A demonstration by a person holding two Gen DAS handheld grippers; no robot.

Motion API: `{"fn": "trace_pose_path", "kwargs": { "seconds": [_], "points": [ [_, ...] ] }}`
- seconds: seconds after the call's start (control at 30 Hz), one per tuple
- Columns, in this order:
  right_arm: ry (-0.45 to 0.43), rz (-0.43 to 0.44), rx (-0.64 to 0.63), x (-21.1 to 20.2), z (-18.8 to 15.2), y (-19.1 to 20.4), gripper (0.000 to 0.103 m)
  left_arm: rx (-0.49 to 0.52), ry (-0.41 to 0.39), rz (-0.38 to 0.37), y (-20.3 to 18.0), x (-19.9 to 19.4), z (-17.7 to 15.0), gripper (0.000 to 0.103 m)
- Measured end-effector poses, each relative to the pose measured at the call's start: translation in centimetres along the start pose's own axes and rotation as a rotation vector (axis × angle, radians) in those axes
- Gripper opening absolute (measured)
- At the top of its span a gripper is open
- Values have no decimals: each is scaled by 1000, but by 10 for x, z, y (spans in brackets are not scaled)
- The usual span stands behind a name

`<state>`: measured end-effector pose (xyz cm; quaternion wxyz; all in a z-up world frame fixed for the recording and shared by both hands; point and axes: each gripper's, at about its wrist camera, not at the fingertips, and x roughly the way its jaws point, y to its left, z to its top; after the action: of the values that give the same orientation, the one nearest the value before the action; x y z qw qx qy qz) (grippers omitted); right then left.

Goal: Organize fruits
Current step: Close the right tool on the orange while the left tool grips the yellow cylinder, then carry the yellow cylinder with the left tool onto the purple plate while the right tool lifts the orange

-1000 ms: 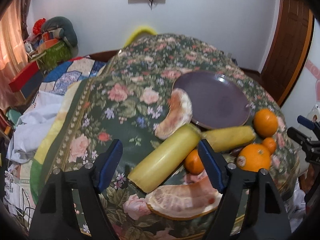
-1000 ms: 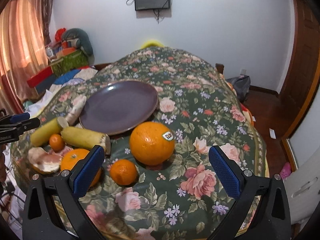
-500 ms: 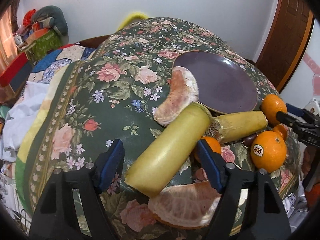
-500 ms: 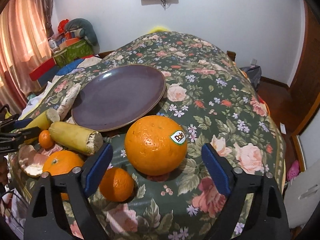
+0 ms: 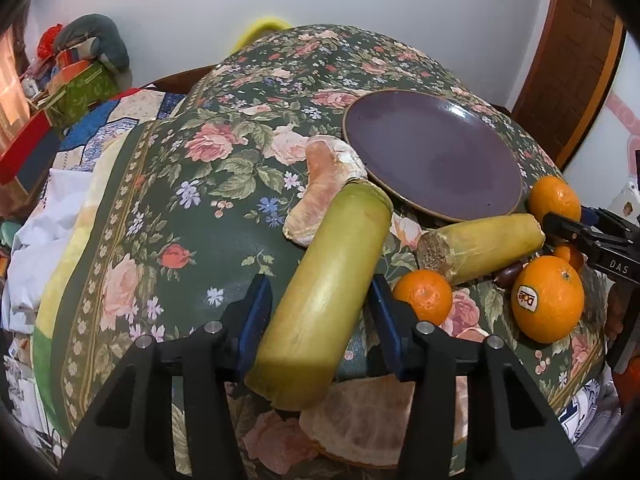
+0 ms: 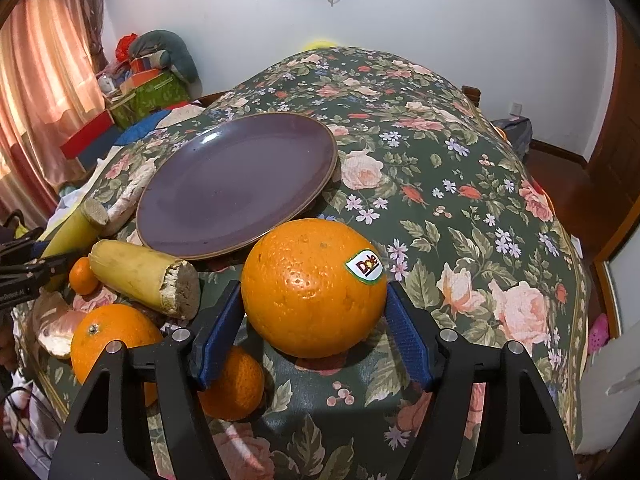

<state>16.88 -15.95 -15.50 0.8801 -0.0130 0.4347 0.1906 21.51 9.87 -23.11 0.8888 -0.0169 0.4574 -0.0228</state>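
Two fruits now sit between our jaws at once: the yellow-green stalk inside the left gripper, and the big stickered orange inside the right gripper. A second ago both grippers hung wider and farther back; since then we have come down and in, and both sets of jaws are closing. On the left, the blue pads flank the stalk with a sliver of cloth showing at either side, so we judge it not yet clamped. On the right, the pads look to be at the orange's flanks, but we cannot tell whether they press. The stalk lies on the floral cloth, its far end pointing to 1 o'clock and just short of the purple plate. The orange rests at the plate's 5 o'clock edge in the right view. Outward from these lie a second stalk piece, a small mandarin, another labelled orange, and pomelo segments at the plate's 8 o'clock. The plate is bare, so the sorting has hardly begun; we take both closures as the first pick-ups toward it.
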Motion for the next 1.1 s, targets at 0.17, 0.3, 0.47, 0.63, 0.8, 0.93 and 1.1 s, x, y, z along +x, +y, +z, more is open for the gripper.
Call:
{"fn": "trace_pose_path", "kwargs": {
  "seconds": [0.17, 0.3, 0.47, 0.63, 0.8, 0.93, 1.1],
  "points": [
    [0, 11, 15, -1, 0, -3, 67, 16, 8, -8, -5, 8, 8, 49],
    [-6, 19, 24, -3, 1, -4, 66, 45, -11, 28, -13, 5, 12, 41],
    [-18, 23, 31, -8, 2, -5, 65, 5, -42, 27, -3, -10, 15, 35],
    [-54, 22, 21, -22, 7, -2, 65, -24, -86, 38, 3, -32, 18, 34],
    [-102, 20, 11, -39, 14, 2, 65, -22, -136, 37, -4, -52, 24, 34],
    [-142, 16, -1, -52, 21, 6, 65, -24, -180, 8, -14, -67, 31, 34],
    [-185, 13, -7, -66, 28, 8, 65, -20, -235, -37, -28, -82, 43, 34]
  ]
}}
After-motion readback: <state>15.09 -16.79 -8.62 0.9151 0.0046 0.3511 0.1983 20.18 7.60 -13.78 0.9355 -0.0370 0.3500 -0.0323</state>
